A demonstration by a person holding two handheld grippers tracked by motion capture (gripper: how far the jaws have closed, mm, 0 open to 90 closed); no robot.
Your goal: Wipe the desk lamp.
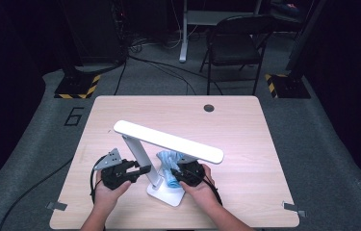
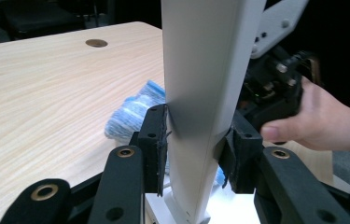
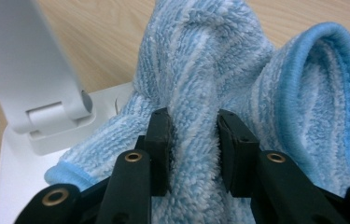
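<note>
Clamping the left gripper [image 2: 196, 140] on the white upright arm of the desk lamp [image 2: 205, 93], pads pressing both flat sides just above the hinge. Pinching a bunched fold of the blue striped towel [image 3: 238, 84] in the right gripper [image 3: 193, 140], jaws squeezed tight into the pile. Resting the towel's lower edge on the lamp base [image 3: 18, 177], just beside the hinge, on the side away from the left gripper. Sitting near the front edge of the wooden table [image 1: 120, 110], the lamp with its long white head [image 1: 168, 141] reaching out above both hands.

Probably steadying the lamp while wiping its base and stem. Risking a tip or a slide of the whole lamp if pushing the towel hard against the stem while the left grip slackens on that smooth plastic. Risking a fold at the hinge if levering sideways, bringing the head down onto the right hand [image 1: 202, 185]. Risking a lost towel too: gripping only a small bunch, so dragging it under the base edge could pull it free.
</note>
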